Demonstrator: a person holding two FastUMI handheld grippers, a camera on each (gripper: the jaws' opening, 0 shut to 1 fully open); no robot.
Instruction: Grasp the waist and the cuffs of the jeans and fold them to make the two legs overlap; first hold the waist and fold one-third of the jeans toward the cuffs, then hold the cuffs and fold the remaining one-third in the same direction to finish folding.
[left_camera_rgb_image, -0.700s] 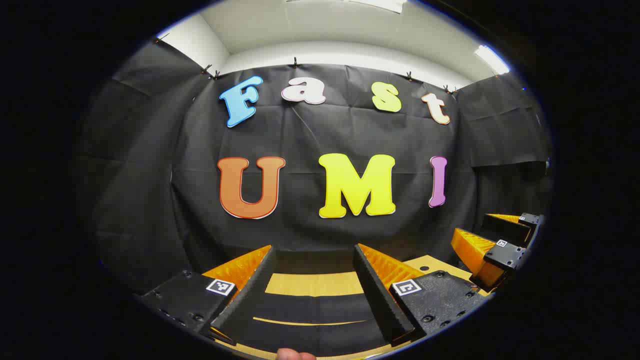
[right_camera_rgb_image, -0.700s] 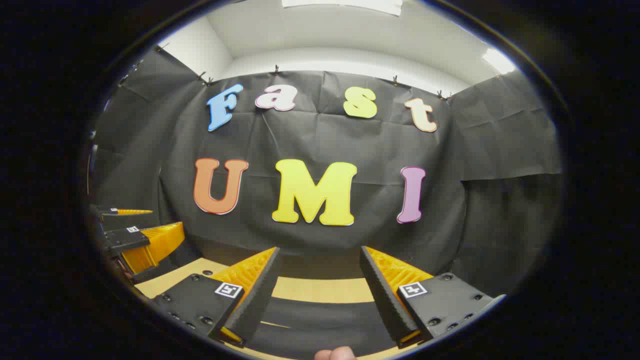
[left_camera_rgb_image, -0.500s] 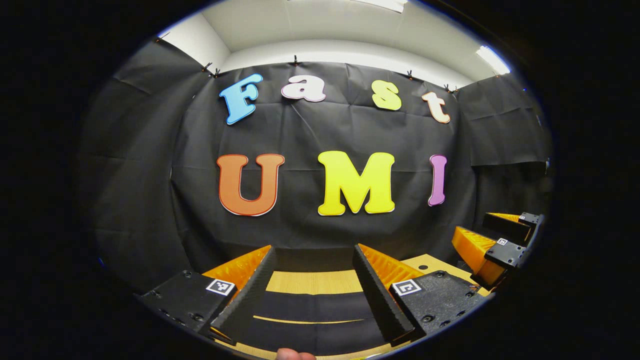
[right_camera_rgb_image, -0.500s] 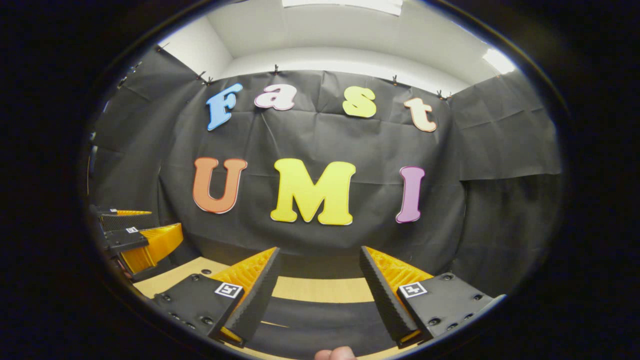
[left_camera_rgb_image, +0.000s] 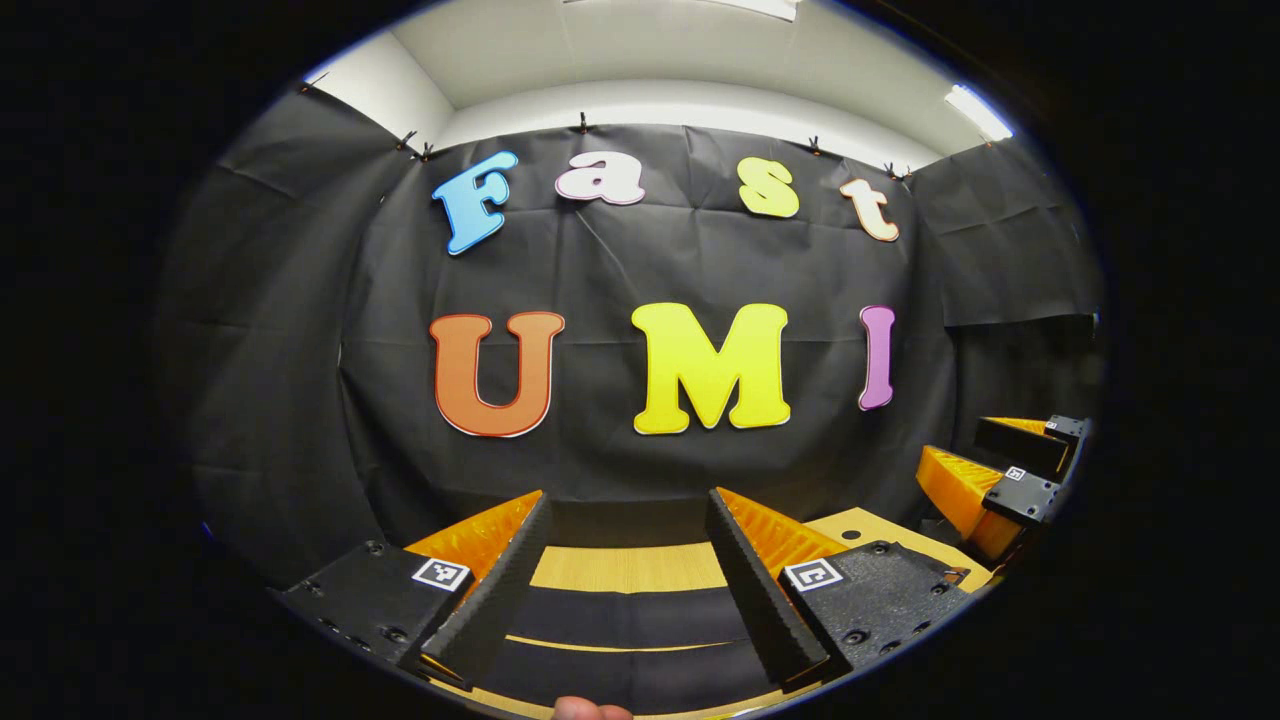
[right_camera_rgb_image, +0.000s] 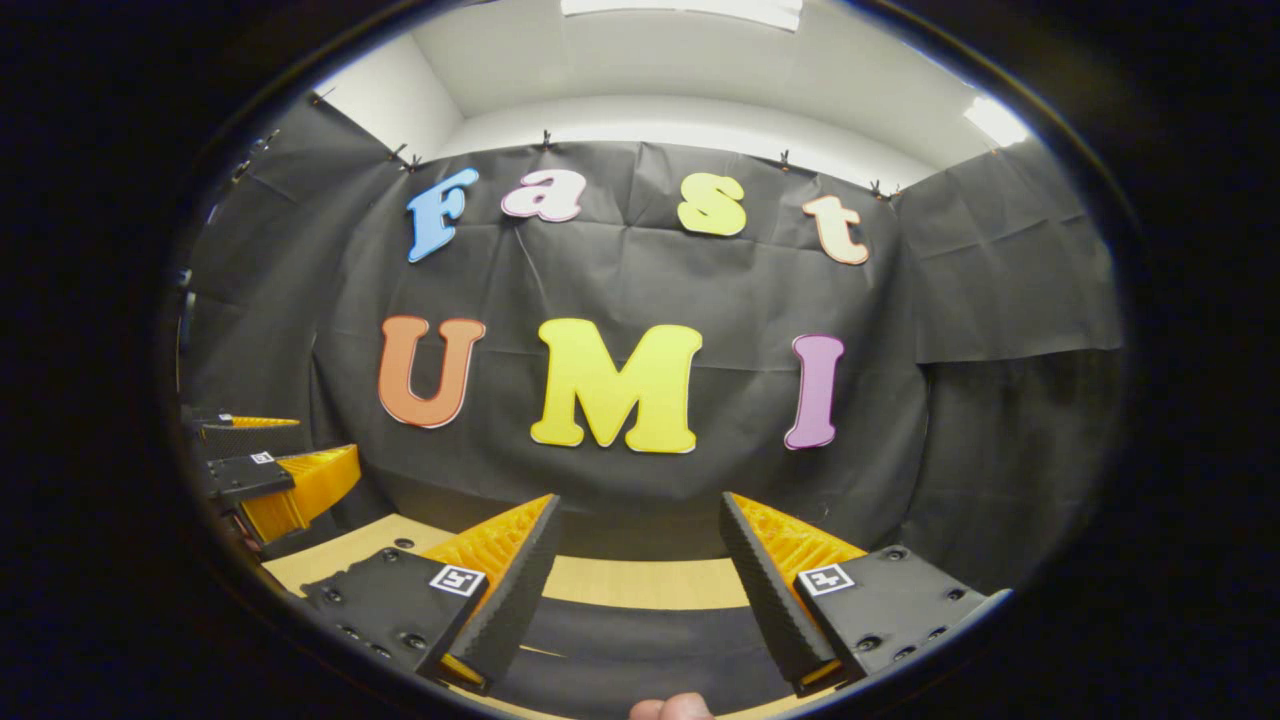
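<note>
A dark cloth, apparently the jeans (left_camera_rgb_image: 630, 615), lies flat across the wooden table (left_camera_rgb_image: 630, 567) in the left gripper view, low between my fingers. My left gripper (left_camera_rgb_image: 626, 495) hovers above it, open, with nothing between its jaws. The right gripper (left_camera_rgb_image: 1000, 470) shows at the far right, also open. In the right gripper view the same dark cloth (right_camera_rgb_image: 640, 640) crosses the table (right_camera_rgb_image: 640, 582) under my right gripper (right_camera_rgb_image: 640, 497), which is open and holds nothing. The left gripper (right_camera_rgb_image: 270, 470) sits at the far left. Most of the jeans is hidden below both views.
The booth's black cloth wall (left_camera_rgb_image: 620, 440) stands close behind the table's far edge. A person's fingertip (left_camera_rgb_image: 590, 710) shows at the bottom edge of the left gripper view, and another fingertip (right_camera_rgb_image: 670, 708) in the right gripper view.
Both views have shifted only slightly. The right gripper has drifted a little farther right and up in the left gripper view. Both grippers stay open.
</note>
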